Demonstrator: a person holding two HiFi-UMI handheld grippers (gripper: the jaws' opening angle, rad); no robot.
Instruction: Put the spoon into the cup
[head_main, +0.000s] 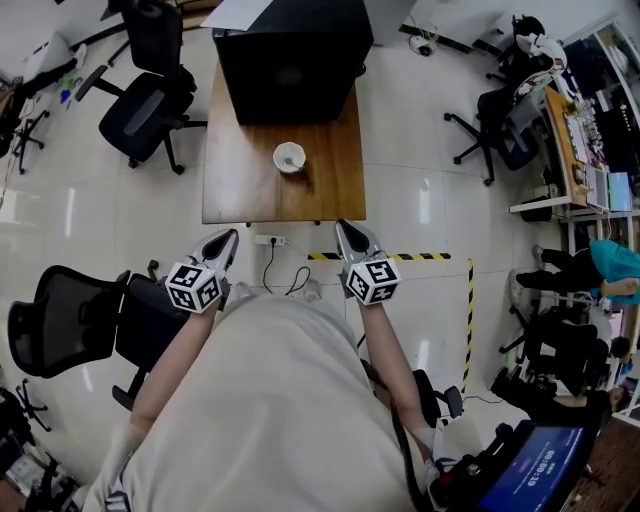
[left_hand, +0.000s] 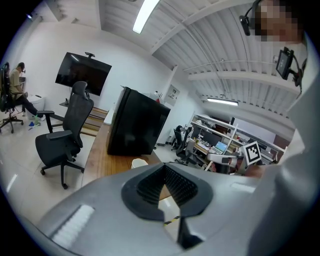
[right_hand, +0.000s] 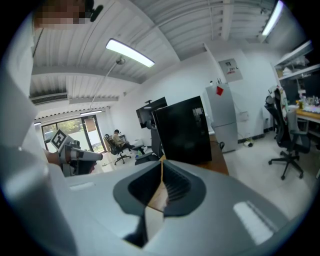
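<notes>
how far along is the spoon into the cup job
Done: unclear. No spoon shows on the table, and the inside of the cup is too small to read. In hand: nothing. The left gripper and right gripper are shut and empty, short of the table. Left: judging whether a spoon already sits in the cup.

Timer digits 00:00:19, upside down, on blue screen (head_main: 540, 462)
</notes>
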